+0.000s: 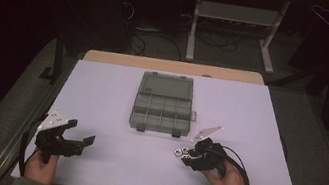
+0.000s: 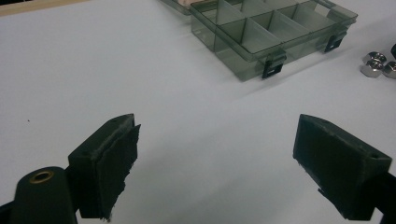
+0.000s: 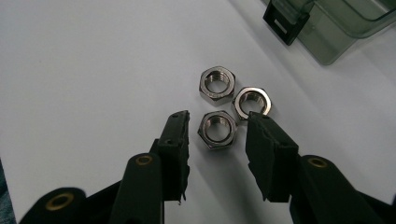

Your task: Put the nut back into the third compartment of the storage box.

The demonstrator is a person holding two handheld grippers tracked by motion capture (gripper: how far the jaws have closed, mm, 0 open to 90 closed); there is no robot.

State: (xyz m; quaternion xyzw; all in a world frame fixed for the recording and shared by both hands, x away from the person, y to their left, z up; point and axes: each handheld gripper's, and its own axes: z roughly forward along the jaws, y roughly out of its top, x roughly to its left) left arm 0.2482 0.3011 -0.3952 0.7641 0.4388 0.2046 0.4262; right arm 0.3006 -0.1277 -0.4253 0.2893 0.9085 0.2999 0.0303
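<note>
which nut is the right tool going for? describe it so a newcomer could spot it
On the white table, in front of the grey compartment box, three steel nuts lie clustered. The target nut is the one between the right tool's jaws, nearest the person; the other two nuts lie beyond the jaw tips.

organiser box (image 3: 327, 28) cut off at the frame's top corner, nuts (image 1: 181, 151) too small to count in the high view
</note>
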